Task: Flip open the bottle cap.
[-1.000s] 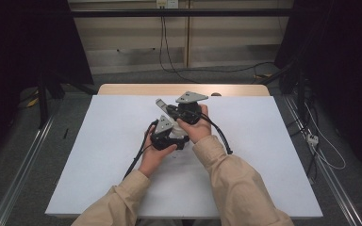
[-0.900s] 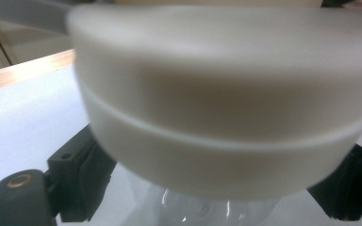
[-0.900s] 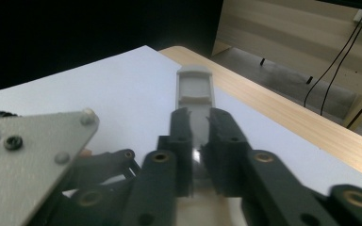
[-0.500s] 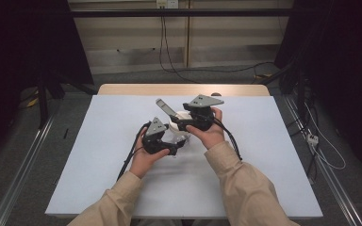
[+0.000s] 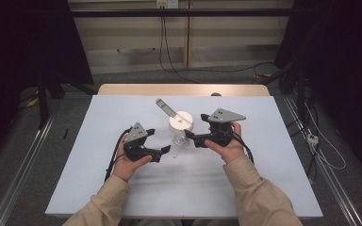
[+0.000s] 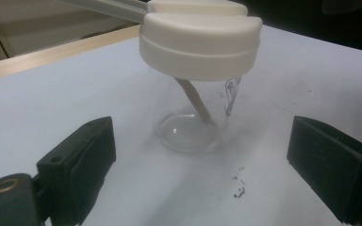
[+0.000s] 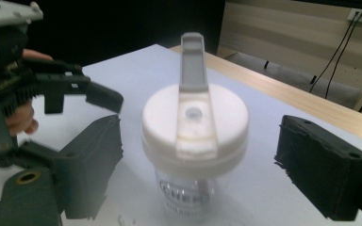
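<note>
Clear plastic and a cream-white cap make up the small cup [image 5: 181, 133] that now stands by itself on the white table [image 5: 99, 183], just ahead of the person's hands and between them; a second ago both grippers were bunched together over that same spot, and half a second ago they had only begun to part. Since then the hands have drawn out to either side, leaving the cup uncovered. The lid [image 7: 194, 129] sits on top of the cup, with a long grey flip tab [image 7: 192, 66] standing up from it and slanting away toward the far left in the high view. Through the clear wall in the left gripper view a thin tan stick [image 6: 194, 100] leans inside, its foot on the bottom. The left gripper [image 5: 163, 149] lies just left of the cup, its jaws spread wide, gripping nothing and clear of the cup in the left gripper view. The right gripper [image 5: 192, 137] is just right of the cup, its jaws likewise spread wide to either side of the lid in the right gripper view, gripping nothing; whether a tip brushes the cup cannot be told. A few dark specks [image 6: 238, 191] lie on the table near the cup's foot.
</note>
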Demonstrator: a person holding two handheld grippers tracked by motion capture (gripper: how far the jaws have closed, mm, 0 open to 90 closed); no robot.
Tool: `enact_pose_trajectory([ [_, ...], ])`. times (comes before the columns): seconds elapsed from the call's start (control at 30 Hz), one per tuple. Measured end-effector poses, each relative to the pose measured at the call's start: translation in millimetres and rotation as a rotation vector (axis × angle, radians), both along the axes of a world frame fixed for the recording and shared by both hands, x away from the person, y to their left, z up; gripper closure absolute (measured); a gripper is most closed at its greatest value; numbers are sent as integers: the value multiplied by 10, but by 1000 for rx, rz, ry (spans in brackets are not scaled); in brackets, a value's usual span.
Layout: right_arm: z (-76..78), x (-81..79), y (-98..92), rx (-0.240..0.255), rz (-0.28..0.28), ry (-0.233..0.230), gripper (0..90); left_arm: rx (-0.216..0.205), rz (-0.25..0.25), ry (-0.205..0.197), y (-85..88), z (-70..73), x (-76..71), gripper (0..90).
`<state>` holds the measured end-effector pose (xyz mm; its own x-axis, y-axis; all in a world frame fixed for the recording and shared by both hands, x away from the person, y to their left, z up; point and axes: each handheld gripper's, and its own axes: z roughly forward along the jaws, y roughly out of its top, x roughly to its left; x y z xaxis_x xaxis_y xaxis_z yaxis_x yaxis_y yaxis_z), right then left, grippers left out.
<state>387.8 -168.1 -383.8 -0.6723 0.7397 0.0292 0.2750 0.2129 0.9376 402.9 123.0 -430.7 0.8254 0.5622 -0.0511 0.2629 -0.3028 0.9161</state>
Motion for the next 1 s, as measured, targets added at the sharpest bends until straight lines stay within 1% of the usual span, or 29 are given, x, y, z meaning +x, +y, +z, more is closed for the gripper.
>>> enact_pose_trajectory([
  [0.07, -47, -50, -52, -7, 1, 5, 135, -6, 2, 8, 32, -9, -21, 84],
  [0.1, -74, -72, -79, -11, -2, 4, 133, -1, 0, 7, 54, -14, -28, 84],
  [0.2, -150, -139, -155, -13, 1, 22, 121, 2, -7, 25, 111, -34, -51, 83],
  [0.23, -177, -162, -179, -18, -3, 23, 116, 9, -7, 15, 137, -35, -63, 84],
  [0.27, -209, -190, -211, -24, -7, 25, 115, 5, -11, 23, 154, -36, -74, 84],
  [0.33, -247, -229, -262, -16, -13, 32, 115, 5, -12, 26, 191, -39, -99, 84],
  [0.37, -272, -256, -299, -14, -14, 36, 112, 12, -11, 20, 215, -40, -108, 84],
  [0.47, -325, -324, -387, -12, -26, 43, 109, 9, -6, 33, 286, -55, -138, 84],
  [0.53, -366, -376, -462, -18, -37, 52, 107, 19, -6, 38, 327, -61, -150, 84],
  [0.63, -409, -445, -563, -20, -51, 64, 104, 18, 0, 44, 385, -68, -180, 84],
  [0.67, -423, -463, -594, -25, -52, 63, 104, 26, 0, 38, 403, -67, -182, 84],
  [0.77, -459, -529, -673, -33, -60, 67, 103, 21, 1, 44, 454, -71, -211, 85],
  [1.0, -521, -650, -784, -39, -75, 70, 102, 29, 5, 51, 575, -78, -258, 85],
])
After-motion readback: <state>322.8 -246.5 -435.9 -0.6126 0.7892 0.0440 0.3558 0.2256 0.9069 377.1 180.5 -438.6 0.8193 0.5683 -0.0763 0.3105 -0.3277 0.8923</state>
